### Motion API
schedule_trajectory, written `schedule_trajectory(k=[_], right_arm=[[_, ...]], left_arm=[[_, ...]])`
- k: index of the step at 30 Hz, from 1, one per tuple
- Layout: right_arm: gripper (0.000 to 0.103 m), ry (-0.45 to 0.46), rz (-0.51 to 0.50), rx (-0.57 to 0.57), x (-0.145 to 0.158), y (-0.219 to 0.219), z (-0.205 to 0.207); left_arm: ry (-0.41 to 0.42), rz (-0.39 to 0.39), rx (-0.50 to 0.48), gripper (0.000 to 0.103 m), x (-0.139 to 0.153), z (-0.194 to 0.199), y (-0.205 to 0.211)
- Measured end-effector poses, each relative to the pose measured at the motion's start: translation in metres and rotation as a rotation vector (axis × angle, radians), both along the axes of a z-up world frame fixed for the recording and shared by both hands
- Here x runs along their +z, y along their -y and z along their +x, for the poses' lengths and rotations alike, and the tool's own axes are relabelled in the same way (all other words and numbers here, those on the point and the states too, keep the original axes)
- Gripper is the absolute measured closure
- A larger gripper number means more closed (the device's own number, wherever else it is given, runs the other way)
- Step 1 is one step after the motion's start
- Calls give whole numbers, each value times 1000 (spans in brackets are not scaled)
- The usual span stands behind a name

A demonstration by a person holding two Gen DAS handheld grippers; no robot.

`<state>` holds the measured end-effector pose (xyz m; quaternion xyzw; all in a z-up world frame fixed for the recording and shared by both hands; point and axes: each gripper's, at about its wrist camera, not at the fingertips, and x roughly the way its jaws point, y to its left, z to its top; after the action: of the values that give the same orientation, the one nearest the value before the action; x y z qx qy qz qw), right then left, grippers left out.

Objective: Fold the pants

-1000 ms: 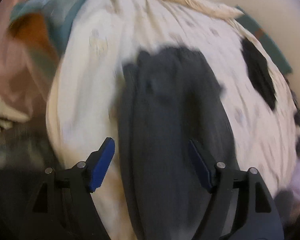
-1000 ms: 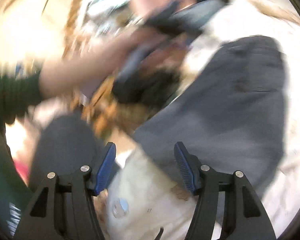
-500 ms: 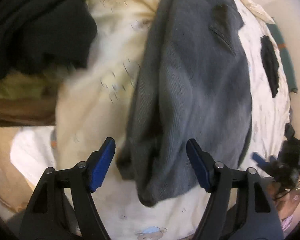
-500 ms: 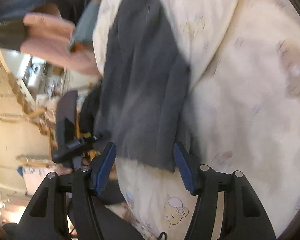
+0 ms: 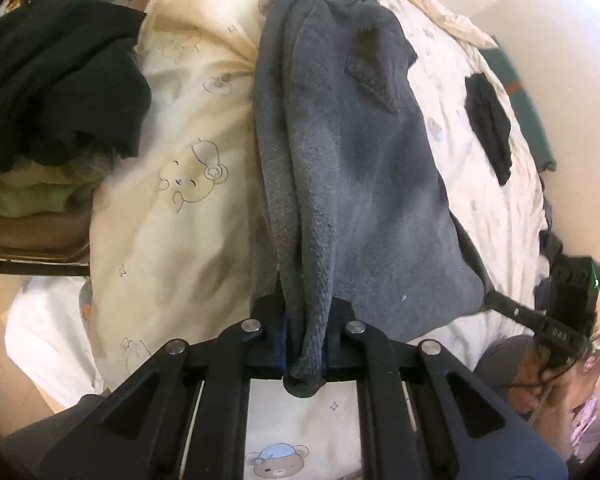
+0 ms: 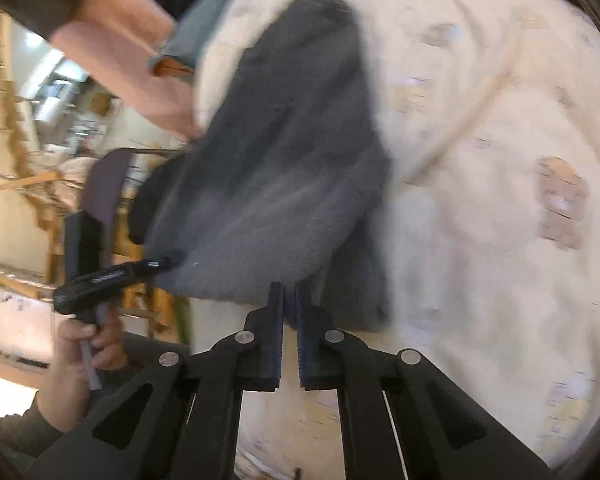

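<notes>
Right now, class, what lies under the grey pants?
The pants lie on a cream bear-print quilt, which shows all around them. The left gripper and right gripper each pinch their near edge. Anything beneath the cloth itself is covered.

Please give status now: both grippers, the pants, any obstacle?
Left gripper shut on pants. Right gripper shut on pants edge. Pants on blanket. Black sock beside, not blocking.

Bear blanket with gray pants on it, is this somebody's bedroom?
Probably a bedroom at home. The gray pants, clamped by the left gripper and the right gripper, lie on a puffy bear-print comforter, with a pile of dark clothes beside it.
</notes>
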<state>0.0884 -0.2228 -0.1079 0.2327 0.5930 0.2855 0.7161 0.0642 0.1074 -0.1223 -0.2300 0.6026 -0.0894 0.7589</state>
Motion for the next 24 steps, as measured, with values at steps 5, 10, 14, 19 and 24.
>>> schedule_trajectory(k=[5, 10, 14, 19, 24], right_arm=[[102, -145, -218, 46, -65, -9, -2], [96, 17, -177, -33, -15, -3, -3], [96, 130, -98, -2, 13, -27, 7], [103, 22, -176, -122, -49, -36, 38], [96, -99, -263, -262, -83, 16, 37]], left_arm=[[-90, 165, -37, 88, -29, 0, 2], [-57, 353, -21, 52, -11, -9, -3], [183, 195, 84, 52, 33, -16, -11], [35, 273, -125, 53, -15, 10, 37], [-49, 365, -147, 52, -39, 6, 40]])
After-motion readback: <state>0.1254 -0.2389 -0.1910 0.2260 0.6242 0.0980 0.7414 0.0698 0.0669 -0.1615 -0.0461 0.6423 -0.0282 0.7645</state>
